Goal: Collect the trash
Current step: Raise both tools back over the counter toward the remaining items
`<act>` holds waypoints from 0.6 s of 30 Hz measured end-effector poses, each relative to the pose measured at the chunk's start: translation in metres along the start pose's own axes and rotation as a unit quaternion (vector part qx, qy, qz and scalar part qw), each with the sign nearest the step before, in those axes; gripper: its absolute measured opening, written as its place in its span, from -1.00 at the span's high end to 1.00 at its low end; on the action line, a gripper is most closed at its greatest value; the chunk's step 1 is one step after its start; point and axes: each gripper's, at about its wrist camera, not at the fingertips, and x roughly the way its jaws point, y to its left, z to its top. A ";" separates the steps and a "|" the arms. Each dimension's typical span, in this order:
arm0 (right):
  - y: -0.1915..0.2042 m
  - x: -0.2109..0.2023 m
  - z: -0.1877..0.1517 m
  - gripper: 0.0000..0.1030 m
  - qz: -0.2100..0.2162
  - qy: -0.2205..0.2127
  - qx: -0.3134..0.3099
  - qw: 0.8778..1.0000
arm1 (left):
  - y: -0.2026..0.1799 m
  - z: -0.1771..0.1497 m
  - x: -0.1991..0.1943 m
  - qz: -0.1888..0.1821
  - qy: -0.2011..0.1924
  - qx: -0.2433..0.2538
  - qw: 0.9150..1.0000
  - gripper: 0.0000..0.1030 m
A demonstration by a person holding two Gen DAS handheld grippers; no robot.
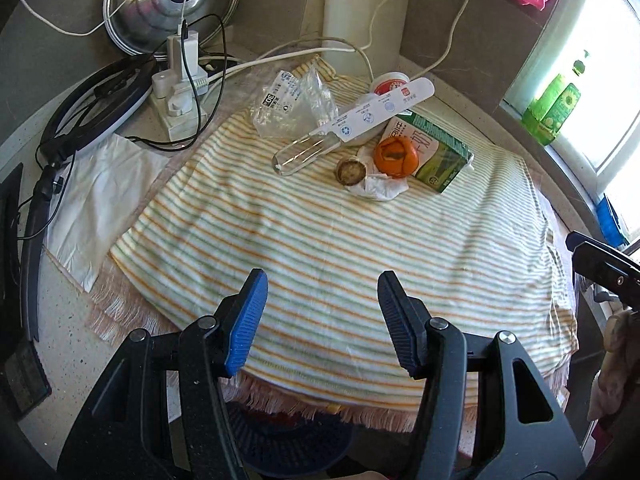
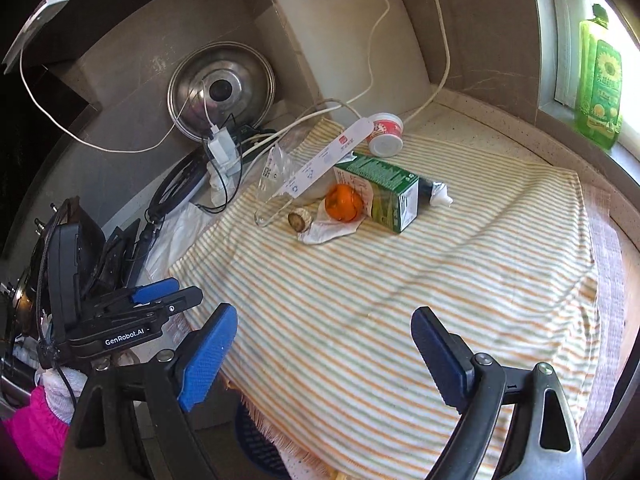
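My left claw [image 1: 322, 322] hangs over the near part of the striped cloth [image 1: 340, 248], its blue pads apart with nothing between them. My right claw [image 2: 324, 354] hangs over the same cloth, its jaws spread wide and empty.

The trash sits in one small heap at the far side of the cloth, well apart from both claws. A green carton [image 2: 384, 192] lies on its side, printed with white text and a darker green end panel. Touching its near side is an orange peel [image 2: 344, 203], cupped and glossy, with a dark patch in its hollow. The peel rests on a crumpled white tissue [image 2: 330, 230]. Just beside the peel sits a small round brown piece [image 2: 300, 219], pale and rough on its cut face; I cannot tell what it is. A long white strip package [image 2: 320, 164] with a clear rounded end [image 1: 298, 154] slants across the heap. Behind it lies a crinkled clear wrapper [image 1: 296, 100] with a printed label. A white cup [image 2: 386, 133] with a red label lies tipped at the far edge, and a squeezed tube [image 2: 438, 194] pokes out from behind the carton.

A green bottle [image 2: 598, 80] stands on the windowsill, and a steel lid [image 1: 172, 0] leans on the wall behind a power strip [image 1: 180, 92].
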 end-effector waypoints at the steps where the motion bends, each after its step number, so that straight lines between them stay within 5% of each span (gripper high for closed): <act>1: -0.004 0.002 0.004 -0.76 0.003 -0.002 0.000 1.000 | -0.002 0.004 0.003 -0.002 0.000 -0.002 1.000 -0.14; 18: -0.048 0.068 0.096 -0.67 0.055 0.029 -0.040 0.997 | -0.024 0.061 0.061 -0.024 0.017 -0.041 0.999 -0.14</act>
